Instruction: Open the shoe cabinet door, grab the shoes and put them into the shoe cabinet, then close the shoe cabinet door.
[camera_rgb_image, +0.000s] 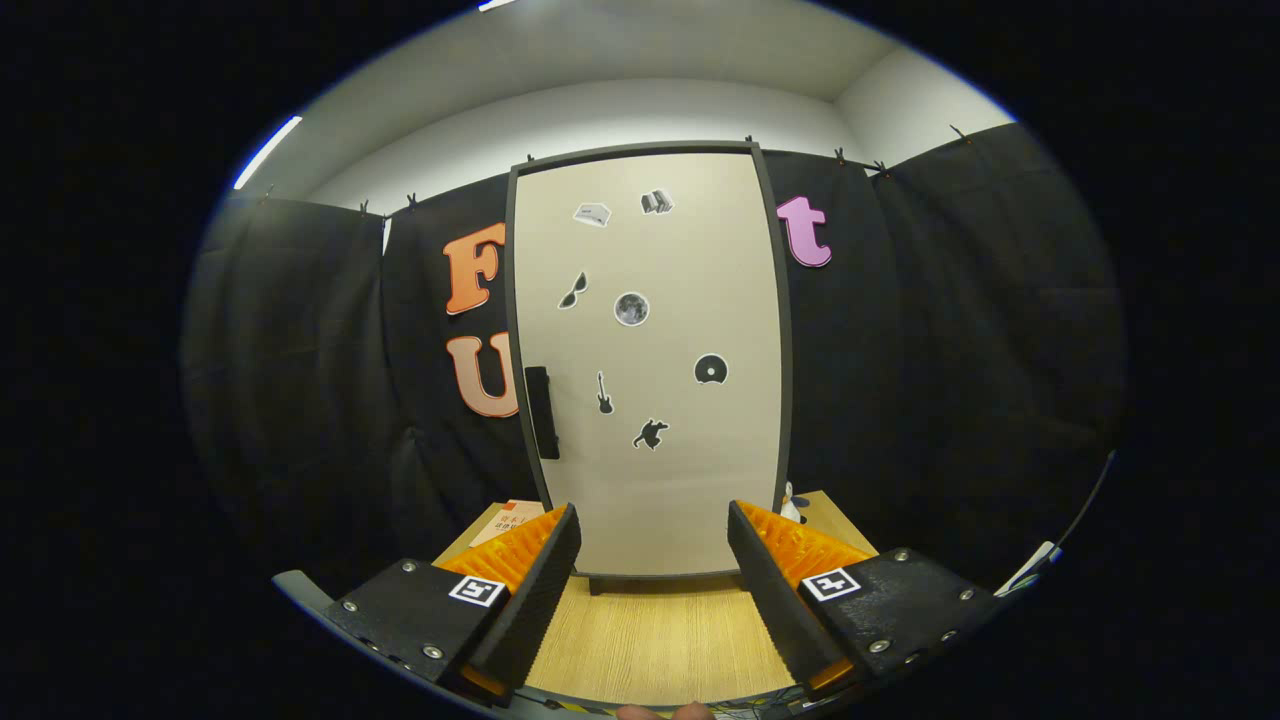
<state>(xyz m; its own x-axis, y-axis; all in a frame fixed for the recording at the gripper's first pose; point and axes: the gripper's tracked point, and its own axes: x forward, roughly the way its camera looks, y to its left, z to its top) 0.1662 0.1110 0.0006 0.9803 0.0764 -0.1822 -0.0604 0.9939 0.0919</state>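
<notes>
The hand-held two-finger gripper (653, 580), with black ribbed pads backed by orange plastic, is held level above the near edge of the light wood-grain bench (655, 630), its fingers spread wide apart with nothing between them. Straight ahead, beyond the fingertips, stands the tall beige shoe cabinet door with a dark frame (690, 480), shut and squared to the gripper; the cabinet rests toward the far edge of the bench. The slim black vertical handle (541, 412) sits on the door's left margin, about mid-height, beyond and above the left finger. Small black-and-white stickers (631, 308) are scattered across the door face. An orange-and-white booklet (508, 520) lies at the bench's far left corner, partly hidden by the left finger, and a small white figure (793, 503) peeks out at the far right corner beside the cabinet. No shoes can be made out. The open, centred stance suggests an approach pose: the opening step appears not yet begun, and the gripper would probably need to shift left and rise to take the handle.
</notes>
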